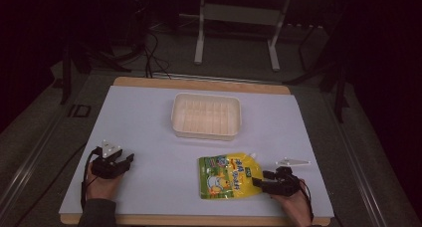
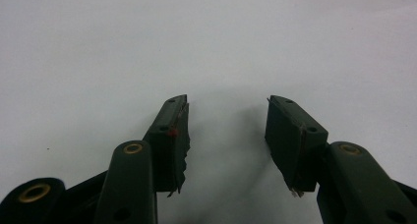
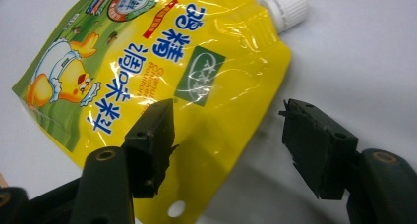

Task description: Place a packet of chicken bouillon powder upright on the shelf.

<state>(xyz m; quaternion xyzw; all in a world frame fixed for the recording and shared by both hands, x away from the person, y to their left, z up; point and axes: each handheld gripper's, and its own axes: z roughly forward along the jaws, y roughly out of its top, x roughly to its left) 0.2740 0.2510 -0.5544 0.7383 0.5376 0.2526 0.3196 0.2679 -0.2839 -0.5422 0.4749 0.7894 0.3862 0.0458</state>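
Observation:
A yellow and green spouted pouch [image 1: 229, 176] lies flat on the white table, printed with a cartoon duck and with a white screw cap [image 3: 287, 7]. My right gripper [image 1: 258, 181] is open at the pouch's right edge; in the right gripper view the pouch [image 3: 147, 62] lies under its left jaw, and the right jaw is over bare table. My left gripper [image 1: 130, 160] rests open at the table's front left, and in the left gripper view nothing but white table lies between the jaws of the left gripper [image 2: 227, 102].
An empty cream plastic tray [image 1: 206, 115] stands at the middle back of the table [image 1: 149, 117]. The wooden table edge runs along front and back. Dark floor, cables and a white stand frame [image 1: 238, 23] lie beyond.

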